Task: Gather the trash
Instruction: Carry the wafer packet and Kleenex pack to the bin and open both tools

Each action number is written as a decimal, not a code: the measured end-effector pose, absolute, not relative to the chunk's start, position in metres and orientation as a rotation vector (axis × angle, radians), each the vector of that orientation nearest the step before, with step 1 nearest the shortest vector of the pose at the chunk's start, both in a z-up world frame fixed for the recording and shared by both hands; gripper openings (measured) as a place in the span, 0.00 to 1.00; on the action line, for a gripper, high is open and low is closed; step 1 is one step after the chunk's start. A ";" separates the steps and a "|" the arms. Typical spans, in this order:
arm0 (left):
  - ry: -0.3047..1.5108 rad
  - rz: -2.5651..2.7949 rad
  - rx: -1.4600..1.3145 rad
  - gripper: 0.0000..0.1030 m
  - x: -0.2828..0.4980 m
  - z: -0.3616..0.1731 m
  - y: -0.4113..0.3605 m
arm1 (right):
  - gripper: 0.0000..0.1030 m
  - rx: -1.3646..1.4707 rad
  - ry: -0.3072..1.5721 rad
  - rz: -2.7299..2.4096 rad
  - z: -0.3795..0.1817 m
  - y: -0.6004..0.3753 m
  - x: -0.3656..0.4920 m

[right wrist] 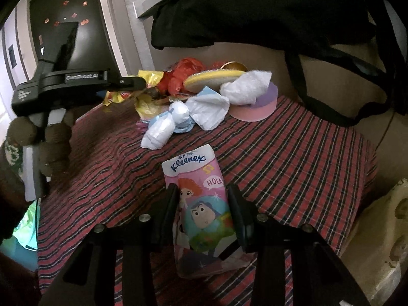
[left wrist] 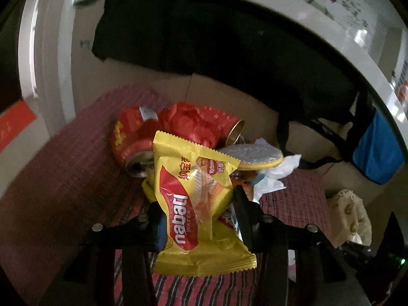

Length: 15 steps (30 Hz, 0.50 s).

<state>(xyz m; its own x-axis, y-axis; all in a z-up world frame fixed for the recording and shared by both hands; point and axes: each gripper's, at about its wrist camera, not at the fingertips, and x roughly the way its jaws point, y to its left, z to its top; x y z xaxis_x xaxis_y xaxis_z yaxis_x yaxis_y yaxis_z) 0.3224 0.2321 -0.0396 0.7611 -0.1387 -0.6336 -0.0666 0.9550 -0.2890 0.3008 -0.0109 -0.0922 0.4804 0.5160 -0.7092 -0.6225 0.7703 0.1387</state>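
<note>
Nearest in left wrist view: yellow wafer wrapper (left wrist: 196,204) sits between the fingers of the left hand-held gripper (left wrist: 196,204), w/ the jaws set against its sides, pinching it mid-body, lifted over the plaid cloth (left wrist: 63,178). It's light, crinkly film, slippery, prob. near empty; mid-body hold looks ok, but a seam edge would slip less. Right wrist view: right hand-held gripper (right wrist: 202,201) pinches the Kleenex tissue pack (right wrist: 201,204) across its width, pack's far end toward the pile. Soft, squashy, light; a side squeeze suits it. Beyond, on the table: crumpled white tissues (right wrist: 178,117), pink-purple round box (right wrist: 260,104), yellow-rimmed round lid (right wrist: 211,77) — all featherweight exc. the box, can't tell. Farther: red crushed cans (left wrist: 137,142) lying on their sides, thin metal, dented, rolls easy; take across the body. Behind: black bag (left wrist: 204,38).
</note>
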 end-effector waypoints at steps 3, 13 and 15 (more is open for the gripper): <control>0.669 -0.027 -0.266 0.44 0.312 -0.025 0.225 | 0.35 -0.141 0.790 0.694 -0.085 -0.012 0.297; 0.525 -0.039 -0.187 0.44 0.278 0.030 0.189 | 0.35 -0.092 0.653 0.630 -0.025 -0.036 0.288; 0.468 -0.063 -0.159 0.44 0.272 0.044 0.166 | 0.35 -0.075 0.610 0.598 -0.008 -0.050 0.287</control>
<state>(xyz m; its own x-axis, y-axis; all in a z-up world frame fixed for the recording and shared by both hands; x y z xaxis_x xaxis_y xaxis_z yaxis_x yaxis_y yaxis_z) 0.2718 0.1659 0.0443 0.8909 -0.0968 -0.4437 0.0242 0.9857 -0.1665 0.2873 -0.0505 -0.0078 0.6567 0.5060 -0.5592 -0.5489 0.8292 0.1058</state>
